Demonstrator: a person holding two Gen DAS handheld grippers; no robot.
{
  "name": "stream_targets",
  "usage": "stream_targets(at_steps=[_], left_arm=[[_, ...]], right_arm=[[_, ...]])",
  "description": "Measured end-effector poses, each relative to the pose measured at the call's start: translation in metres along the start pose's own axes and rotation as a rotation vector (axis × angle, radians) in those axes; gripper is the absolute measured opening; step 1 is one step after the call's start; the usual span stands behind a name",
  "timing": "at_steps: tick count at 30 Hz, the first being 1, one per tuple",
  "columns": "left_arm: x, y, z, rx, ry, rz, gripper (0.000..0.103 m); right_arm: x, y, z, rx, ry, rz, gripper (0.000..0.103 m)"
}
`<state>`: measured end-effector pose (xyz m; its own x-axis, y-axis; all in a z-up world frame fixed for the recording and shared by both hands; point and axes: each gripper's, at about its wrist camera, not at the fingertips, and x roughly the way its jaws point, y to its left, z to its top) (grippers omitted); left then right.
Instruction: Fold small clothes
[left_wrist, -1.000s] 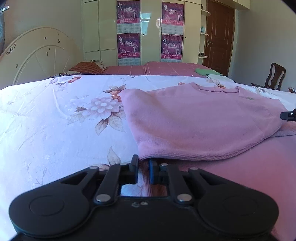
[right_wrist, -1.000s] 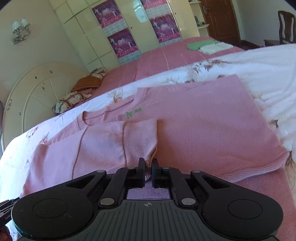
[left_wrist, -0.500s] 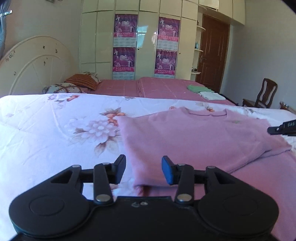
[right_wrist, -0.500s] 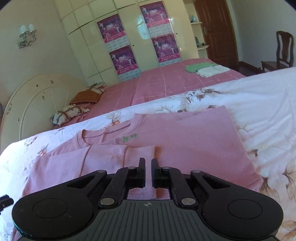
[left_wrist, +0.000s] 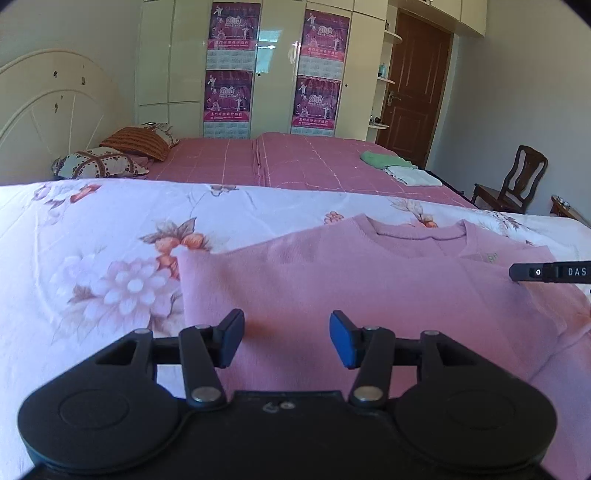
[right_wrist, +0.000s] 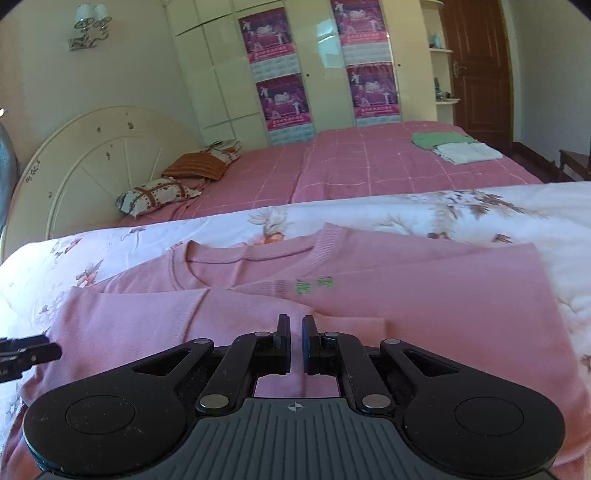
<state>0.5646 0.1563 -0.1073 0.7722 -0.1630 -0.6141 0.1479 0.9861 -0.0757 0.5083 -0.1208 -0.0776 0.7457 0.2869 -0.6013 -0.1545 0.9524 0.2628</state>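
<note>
The pink sweater (left_wrist: 369, 288) lies flat on the floral bedsheet (left_wrist: 92, 258), its sides folded in over the middle and its neckline toward the pink checked bedspread (left_wrist: 295, 162) beyond. My left gripper (left_wrist: 287, 338) hangs over the sweater's near left edge, its jaws opening, nothing pinched between them. My right gripper (right_wrist: 294, 345) sits over the sweater's middle, below the small green logo (right_wrist: 314, 285), fingers closed to a narrow slit and empty. Past the sweater, a folded green garment (right_wrist: 439, 139) and a white one (right_wrist: 467, 152) rest on that bedspread.
</note>
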Motion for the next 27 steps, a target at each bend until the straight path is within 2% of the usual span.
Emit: stream_targets(at_steps=[4, 9, 12, 14, 15, 19, 20, 22, 23, 25, 27], left_arm=[[0.041, 0.009, 0.012, -0.003, 0.076, 0.008, 0.054], [0.038, 0.022, 0.005, -0.031, 0.033, -0.020, 0.055], [0.020, 0.022, -0.006, -0.012, 0.009, -0.017, 0.055], [0.004, 0.014, -0.013, 0.036, 0.013, 0.046, 0.055], [-0.005, 0.011, -0.017, 0.041, 0.004, 0.049, 0.055], [-0.030, -0.018, -0.030, 0.045, -0.041, 0.002, 0.056], [-0.032, -0.027, -0.033, 0.047, -0.046, -0.004, 0.057], [-0.025, -0.041, -0.041, 0.038, 0.002, -0.025, 0.057], [-0.019, -0.045, -0.046, 0.042, 0.028, -0.008, 0.058], [-0.019, -0.052, -0.051, 0.076, 0.013, 0.029, 0.058], [-0.024, -0.053, -0.047, 0.061, 0.037, 0.044, 0.058]], right_arm=[[0.036, 0.026, 0.005, -0.057, 0.046, 0.051, 0.005], [0.058, 0.024, 0.000, -0.067, 0.052, 0.040, 0.005], [0.049, 0.011, -0.002, -0.072, 0.040, 0.036, 0.005], [0.032, -0.005, -0.008, -0.079, 0.023, 0.002, 0.005], [0.025, -0.015, -0.011, -0.070, 0.015, 0.012, 0.005], [0.003, -0.038, -0.013, -0.009, 0.045, -0.008, 0.006], [-0.004, -0.036, -0.013, 0.000, 0.025, -0.008, 0.006], [-0.018, -0.030, -0.018, 0.003, -0.006, 0.023, 0.006], [-0.020, -0.025, -0.022, -0.008, 0.007, 0.036, 0.006], [-0.013, -0.020, -0.034, -0.053, 0.071, 0.019, 0.005], [-0.016, -0.022, -0.040, -0.061, 0.061, 0.018, 0.005]])
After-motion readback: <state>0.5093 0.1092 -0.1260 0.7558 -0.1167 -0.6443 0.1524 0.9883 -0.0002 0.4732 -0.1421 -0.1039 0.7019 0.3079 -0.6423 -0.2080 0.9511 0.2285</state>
